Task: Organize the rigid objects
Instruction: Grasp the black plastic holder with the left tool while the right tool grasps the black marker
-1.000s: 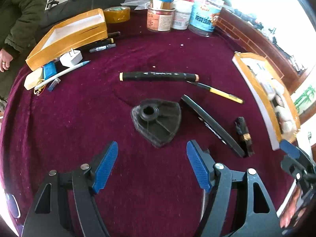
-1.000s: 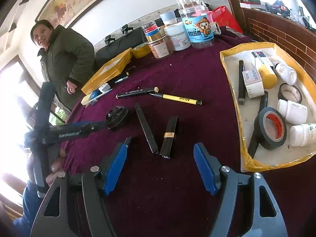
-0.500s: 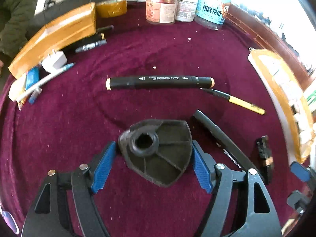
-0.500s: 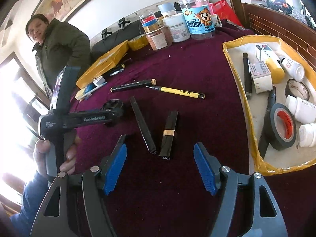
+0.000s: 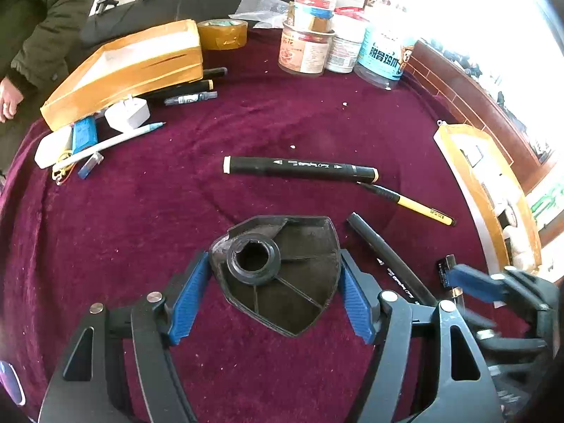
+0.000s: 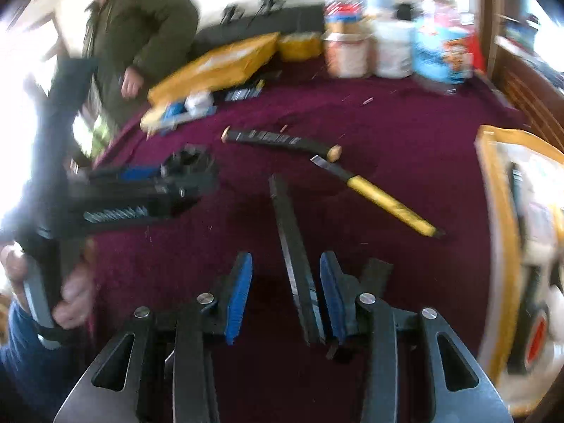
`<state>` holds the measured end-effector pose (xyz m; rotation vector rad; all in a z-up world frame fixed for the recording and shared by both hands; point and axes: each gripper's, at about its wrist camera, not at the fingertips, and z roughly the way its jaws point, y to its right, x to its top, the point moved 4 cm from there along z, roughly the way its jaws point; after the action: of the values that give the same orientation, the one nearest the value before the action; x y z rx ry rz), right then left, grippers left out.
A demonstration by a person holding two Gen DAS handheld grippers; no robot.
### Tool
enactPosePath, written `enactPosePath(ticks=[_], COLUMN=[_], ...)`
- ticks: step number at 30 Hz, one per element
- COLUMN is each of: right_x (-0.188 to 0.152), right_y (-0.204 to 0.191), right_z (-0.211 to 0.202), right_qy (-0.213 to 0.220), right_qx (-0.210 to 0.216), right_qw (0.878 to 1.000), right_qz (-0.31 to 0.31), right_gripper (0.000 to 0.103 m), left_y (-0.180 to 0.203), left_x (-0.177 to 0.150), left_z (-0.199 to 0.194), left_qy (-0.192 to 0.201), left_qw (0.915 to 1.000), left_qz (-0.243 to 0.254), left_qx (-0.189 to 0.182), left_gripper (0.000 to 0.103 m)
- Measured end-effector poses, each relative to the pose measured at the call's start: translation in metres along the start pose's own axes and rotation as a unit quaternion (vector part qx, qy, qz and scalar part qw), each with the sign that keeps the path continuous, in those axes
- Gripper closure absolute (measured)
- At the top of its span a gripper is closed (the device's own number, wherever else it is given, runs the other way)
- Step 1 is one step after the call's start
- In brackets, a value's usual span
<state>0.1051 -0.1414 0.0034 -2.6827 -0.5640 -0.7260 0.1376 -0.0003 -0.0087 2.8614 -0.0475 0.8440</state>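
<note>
Left gripper sits low in the centre of the left wrist view, its 2 blue pads straddling the black shield-shaped plastic part; both pads look to touch its side edges, so I judge it clamped on the part, though how hard it presses cannot be told. That part lies flat on the maroon cloth. It looks like a stiff, light moulding with thin ribs and a raised round collar; the straight side edges give the firmest hold, and the smooth plastic may slip if the grip is shallow.

Right gripper, low centre of the blurred right wrist view, has just been closing its jaws. The long black bar lies between them, close against the right-hand pad, with a gap still showing at the left-hand one, so it is not yet gripped. Thin, rigid and light by its look, the bar is best taken across its narrow width; held this close to its near end it may pivot.
</note>
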Motion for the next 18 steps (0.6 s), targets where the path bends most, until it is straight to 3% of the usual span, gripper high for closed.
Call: enactPosePath(ticks=[3,6,9,10,18], right_x=[0.005,0.004,0.006,0.008,0.021], right_y=[-0.003,-0.003,-0.002,-0.003,0.023], right_z=[0.016,0.027,0.034,0.035,0.031], right_qy=[-0.016,-0.026,-0.026,-0.030,0.036], right_qx=[-0.041,-0.052,-0.060,-0.057,0.010], right_qw=[0.999,0.997,0.996,0.996,0.999], right_qz=[-0.023,-0.040,-0.058,-0.060,0.016], right_gripper=[0.068,0.068,0.083,0.091,0.091], left_y=[-0.002,-0.002,-0.001,0.000,0.000], left_x=[0.002,0.003,0.003,0.003,0.004], left_z=[-0.003,-0.008,-0.011,-0.012,-0.009], left_qy=[0.007,0.013,0.017,0.019,0.017], left_qw=[1.0000,0.9999,0.9998,0.9998,0.9998], left_qz=[-0.003,-0.001,0.001,0.001,-0.008], left_qx=[-0.002,-0.001,-0.003,-0.002,-0.002], left_gripper=[0.033,0.033,0.033,0.033,0.033])
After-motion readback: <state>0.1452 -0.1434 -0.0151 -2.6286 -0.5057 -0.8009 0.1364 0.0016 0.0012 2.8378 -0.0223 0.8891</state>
